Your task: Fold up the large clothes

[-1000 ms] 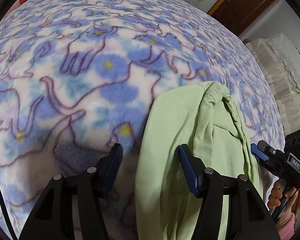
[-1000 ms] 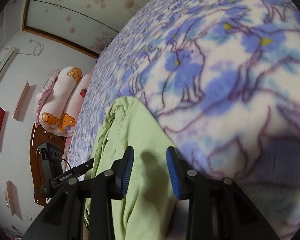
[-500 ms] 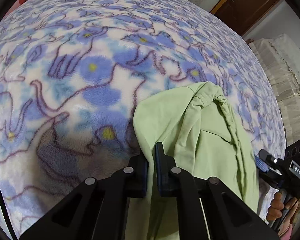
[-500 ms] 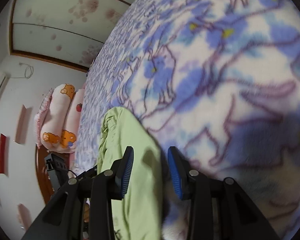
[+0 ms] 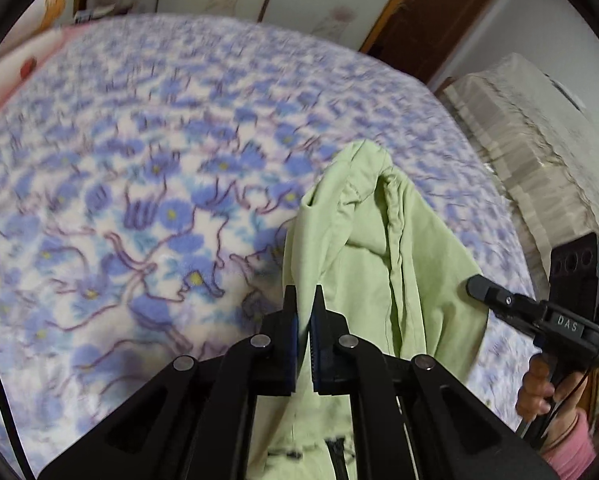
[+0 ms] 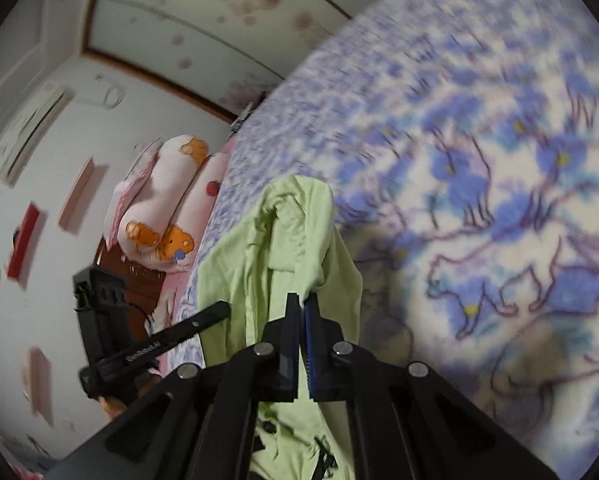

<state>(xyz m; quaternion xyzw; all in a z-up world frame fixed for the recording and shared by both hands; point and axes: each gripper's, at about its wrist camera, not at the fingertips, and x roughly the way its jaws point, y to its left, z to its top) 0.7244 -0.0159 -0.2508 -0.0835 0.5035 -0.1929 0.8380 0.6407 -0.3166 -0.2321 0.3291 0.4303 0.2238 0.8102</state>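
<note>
The green garment (image 5: 363,248) was gripped by the left tool (image 5: 304,300) and right tool (image 6: 302,304), both clenched on it, above the bed (image 5: 139,160). Spreading it flat was judged necessary next.

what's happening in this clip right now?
A person is folding a light green garment on a bed covered by a blue cat-print blanket. Both handheld grippers are shut on the garment: the left gripper pinches one edge, the right gripper another. The fabric hangs between them, partly raised off the blanket.
</note>
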